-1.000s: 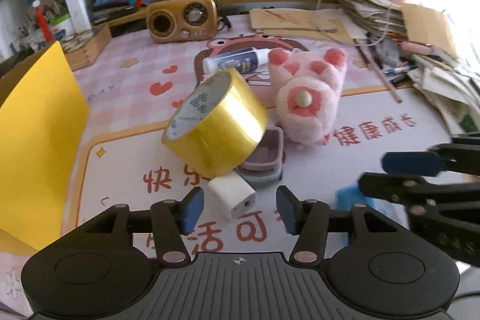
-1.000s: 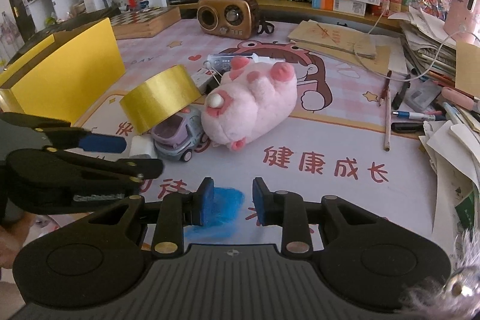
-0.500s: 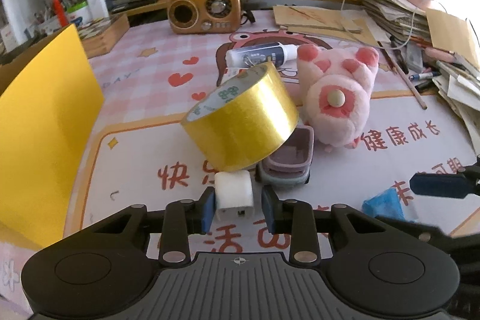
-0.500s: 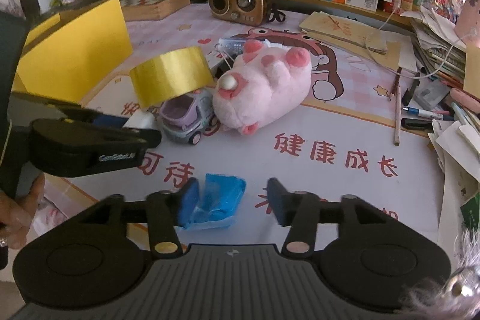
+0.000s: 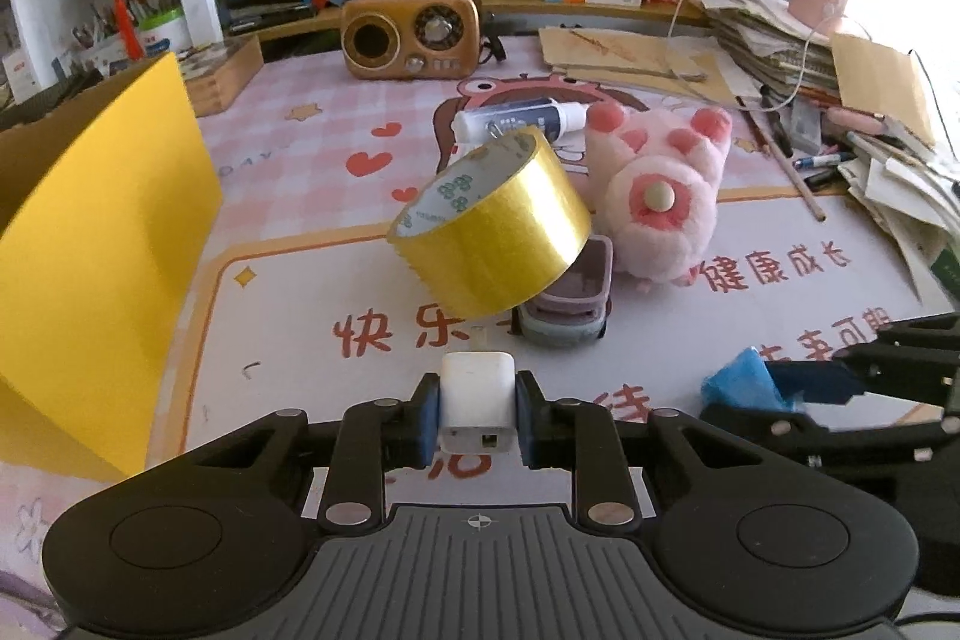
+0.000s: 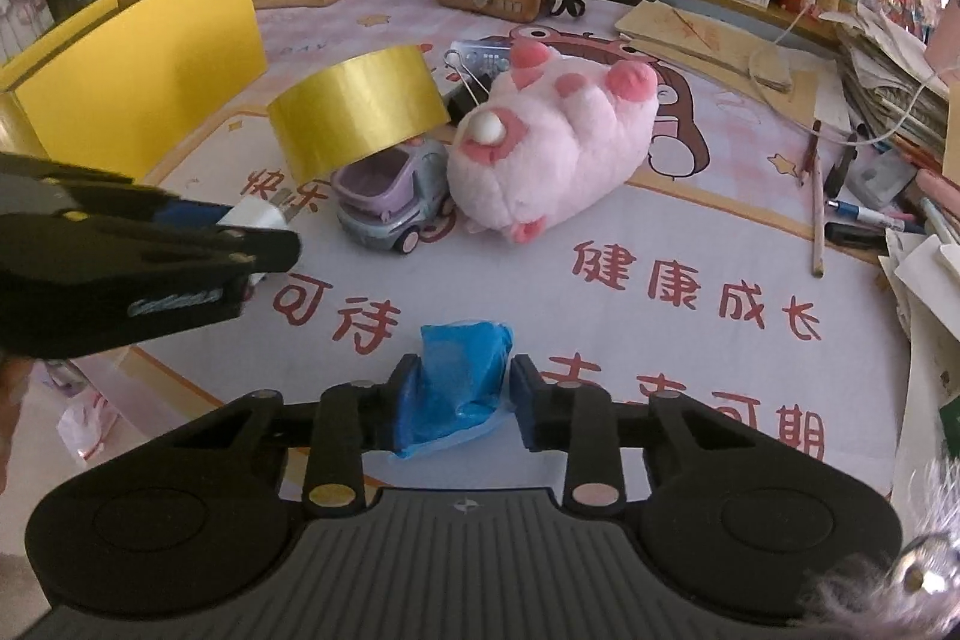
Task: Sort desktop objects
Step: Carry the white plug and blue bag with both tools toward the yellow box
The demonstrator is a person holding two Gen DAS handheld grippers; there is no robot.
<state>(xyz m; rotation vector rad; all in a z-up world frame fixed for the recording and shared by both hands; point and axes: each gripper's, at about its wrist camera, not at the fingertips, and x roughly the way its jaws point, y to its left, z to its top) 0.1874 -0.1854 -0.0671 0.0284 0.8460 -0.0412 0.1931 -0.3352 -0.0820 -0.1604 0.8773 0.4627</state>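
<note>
White charger block (image 5: 477,400), boxy with rounded corners and a small port on its near face, clamped between both pads of the left gripper (image 5: 474,415), jaws narrow and closing on it, held near the front of the printed desk mat (image 5: 288,292); beyond it a gold tape roll (image 5: 492,232) tilted atop a lilac toy car (image 5: 570,307), green print on the roll's inner core too small to read; pink plush pig (image 5: 660,214) just right of the car; white tube (image 5: 519,121) lying behind the roll; yellow box (image 5: 102,244) at left, inside hidden; brown retro radio (image 5: 411,37) further back; red Chinese characters on the mat, "健康成长" readable beside the pig; right gripper at the right edge with something blue at its tips.

From the right wrist: crumpled blue wrapper (image 6: 459,379) pinched between the right gripper (image 6: 459,403), jaws narrow and pressed on it, low over the mat's front edge; left gripper entering from the left, white block at its tip, just beside the toy car; yellow box open-topped, contents out of sight; "健康成长" again legible on the mat.
</note>
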